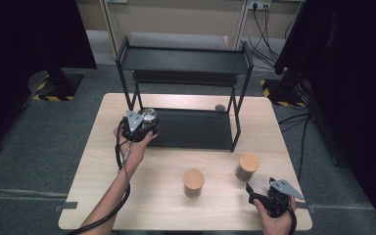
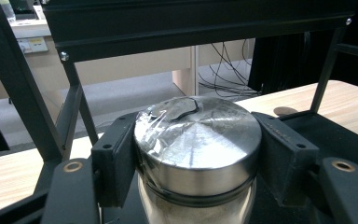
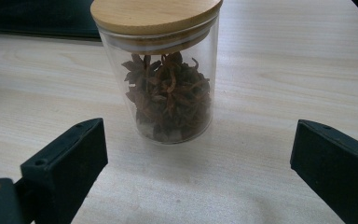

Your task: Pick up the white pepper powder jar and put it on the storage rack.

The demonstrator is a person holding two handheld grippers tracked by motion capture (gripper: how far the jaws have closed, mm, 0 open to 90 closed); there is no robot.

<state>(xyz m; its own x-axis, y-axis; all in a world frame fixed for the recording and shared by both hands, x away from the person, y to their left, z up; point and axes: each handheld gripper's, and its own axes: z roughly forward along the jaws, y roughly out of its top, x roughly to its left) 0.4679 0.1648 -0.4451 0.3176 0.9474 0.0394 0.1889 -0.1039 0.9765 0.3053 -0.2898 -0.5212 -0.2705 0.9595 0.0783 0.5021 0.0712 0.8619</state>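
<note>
A light wooden table stands on grey carpet. A black metal two-tier rack stands at the table's far edge. Dark curtains hang at both sides, their stands marked with yellow and black tape. Along the far wall runs pale panelling, with a socket and black cables trailing down.

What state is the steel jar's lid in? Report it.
Shut: the lid sits flat on the steel jar, held upright in the left gripper.

My left gripper has matt black pads on a glossy brushed-metal lid. The clear glass jar has a smooth wooden lid, on a pale wood-grain table.
</note>
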